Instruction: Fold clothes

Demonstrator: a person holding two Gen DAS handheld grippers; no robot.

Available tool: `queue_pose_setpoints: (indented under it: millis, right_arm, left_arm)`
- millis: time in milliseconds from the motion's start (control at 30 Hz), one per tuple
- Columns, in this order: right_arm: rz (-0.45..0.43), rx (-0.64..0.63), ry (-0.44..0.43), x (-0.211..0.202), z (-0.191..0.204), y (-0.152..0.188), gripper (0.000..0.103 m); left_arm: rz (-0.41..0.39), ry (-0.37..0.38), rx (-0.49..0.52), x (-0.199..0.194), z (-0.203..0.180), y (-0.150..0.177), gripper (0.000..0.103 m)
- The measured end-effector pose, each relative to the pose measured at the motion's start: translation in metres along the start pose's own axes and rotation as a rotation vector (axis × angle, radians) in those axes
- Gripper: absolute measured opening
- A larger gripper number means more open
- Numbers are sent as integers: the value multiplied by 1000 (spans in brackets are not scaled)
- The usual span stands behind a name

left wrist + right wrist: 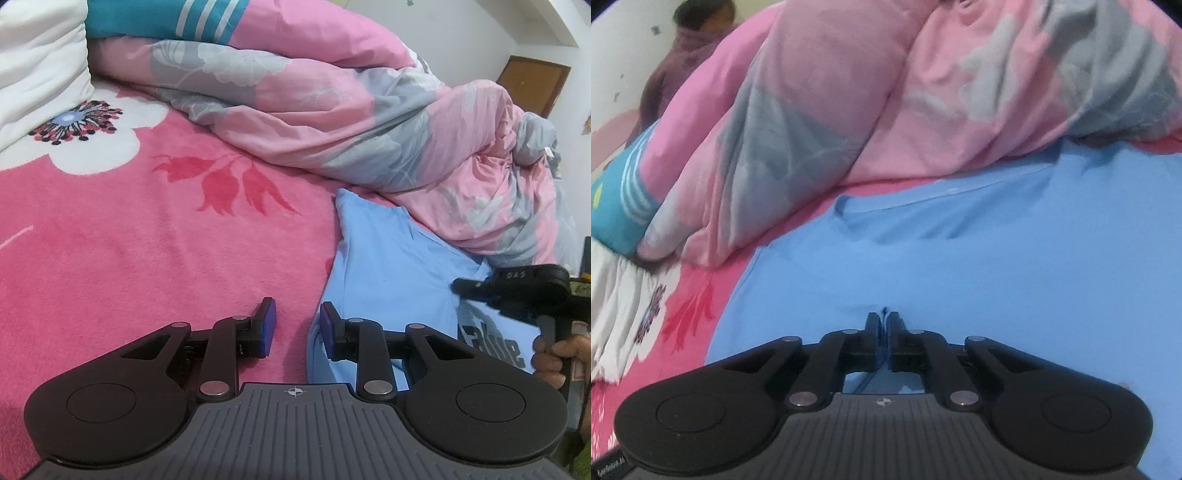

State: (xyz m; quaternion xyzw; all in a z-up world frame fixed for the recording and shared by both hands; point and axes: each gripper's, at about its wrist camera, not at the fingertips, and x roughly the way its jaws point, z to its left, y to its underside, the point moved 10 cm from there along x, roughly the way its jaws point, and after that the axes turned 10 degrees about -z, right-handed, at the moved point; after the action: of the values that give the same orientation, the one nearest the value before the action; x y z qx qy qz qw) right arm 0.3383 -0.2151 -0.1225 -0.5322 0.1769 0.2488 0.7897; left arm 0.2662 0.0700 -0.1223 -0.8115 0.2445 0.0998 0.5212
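Left tool (298, 328) hangs low over the pink blanket (147, 240), its two blue-padded fingers (269, 325) spread apart with nothing between them. Its right finger sits just over the near edge of the light blue T-shirt (388, 258), the left one over bare blanket. The shirt lies flat on the bed, on the side of the blanket nearest the crumpled pink and grey quilt (351, 110), which overlaps its far edge. Over the shirt's printed lettering (495, 343) the right tool (480, 286) reaches in from the side, held by a hand (557, 354) wrapped around its grip; from this view I cannot tell how its fingers stand. A white pillow (37, 66) lies at the blanket's far corner.

From the right wrist, the right tool (884, 328) is pressed together on a thin pinch of the T-shirt (960, 258), a ridge of blue cloth showing between the pads. The shirt spreads wide ahead of the tool, reaching the quilt (849, 92) heaped along its far edge. Pink blanket (701, 306) shows beside the shirt.
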Motion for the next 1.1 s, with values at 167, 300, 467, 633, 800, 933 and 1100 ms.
queue_pose_setpoints:
  millis: [167,300,467,633,800,933,1100]
  right_arm:
    - [-38,-82,-2,0,15,-12,20]
    - [23,-202,-120,21,58,-6,20]
    - [78,-286,-148,70,83,3,14]
    - [-40,-349,-33,73,81,-29,17]
    - [90,-421,-266,64,136,5,17]
    - [83,-395,-205,108,141,5,14]
    - [-1,-338,-127,106,134,-20,17]
  left_arm:
    - [0,-1,3,0,0,0,27]
    - [-2,-10,5,0,1,0,26]
    - [-2,-25,13,-1,2,1,24]
    - [-3,-41,21,-4,3,2,24]
    - [-9,-76,33,-8,4,2,22]
    - [-16,-95,44,-11,5,3,21]
    - [-17,-96,33,-13,7,3,20]
